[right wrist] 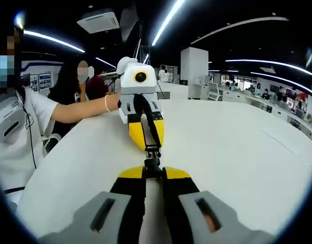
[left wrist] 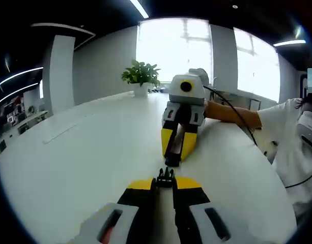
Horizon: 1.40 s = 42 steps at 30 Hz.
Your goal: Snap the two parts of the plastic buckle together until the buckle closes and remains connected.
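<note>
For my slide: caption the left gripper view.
Left gripper and right gripper, each pinching a black buckle half, face tip-to-tip over a white table.
</note>
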### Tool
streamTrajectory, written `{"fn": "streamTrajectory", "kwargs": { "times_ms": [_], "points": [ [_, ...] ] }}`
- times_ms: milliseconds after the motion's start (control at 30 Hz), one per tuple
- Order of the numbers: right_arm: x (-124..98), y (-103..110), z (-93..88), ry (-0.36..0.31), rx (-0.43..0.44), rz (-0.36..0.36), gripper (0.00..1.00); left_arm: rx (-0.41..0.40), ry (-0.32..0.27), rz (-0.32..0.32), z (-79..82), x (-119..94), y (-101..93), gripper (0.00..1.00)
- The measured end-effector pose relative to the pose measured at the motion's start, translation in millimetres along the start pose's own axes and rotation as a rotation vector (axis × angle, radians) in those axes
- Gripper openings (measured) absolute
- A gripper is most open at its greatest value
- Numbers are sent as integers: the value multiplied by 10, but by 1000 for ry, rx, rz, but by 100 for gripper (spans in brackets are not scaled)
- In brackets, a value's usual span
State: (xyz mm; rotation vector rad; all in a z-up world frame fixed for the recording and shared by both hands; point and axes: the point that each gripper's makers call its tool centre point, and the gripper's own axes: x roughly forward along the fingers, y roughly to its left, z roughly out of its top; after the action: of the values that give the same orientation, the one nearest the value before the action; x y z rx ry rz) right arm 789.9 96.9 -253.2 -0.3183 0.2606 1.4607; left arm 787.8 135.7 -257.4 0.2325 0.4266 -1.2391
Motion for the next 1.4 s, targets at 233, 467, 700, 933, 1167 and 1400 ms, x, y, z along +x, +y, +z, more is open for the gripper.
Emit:
{"fn": "streamTrajectory", "kwargs": {
  "times_ms": [233,467,700,933,1167,1400],
  "points": [
    [7,11,-12,6,12,0,12,6,-5,-12,16,13,-40,12],
    [9,12,-19,11,12,6,12,12,7,-15,-5,40,-62,12],
    [6,4,-13,11,9,1,12,15,9,-13,-3,47,-47,12],
    [18,-4,-10,14,6,-2,12,5,-21,-31,58,33,-66,12],
    [19,14,-8,16,5,-2,12,26,-6,-26,40,54,-74,12],
    [26,4,-4,15,10,4,12,33,13,-27,9,107,-47,12]
  ]
}}
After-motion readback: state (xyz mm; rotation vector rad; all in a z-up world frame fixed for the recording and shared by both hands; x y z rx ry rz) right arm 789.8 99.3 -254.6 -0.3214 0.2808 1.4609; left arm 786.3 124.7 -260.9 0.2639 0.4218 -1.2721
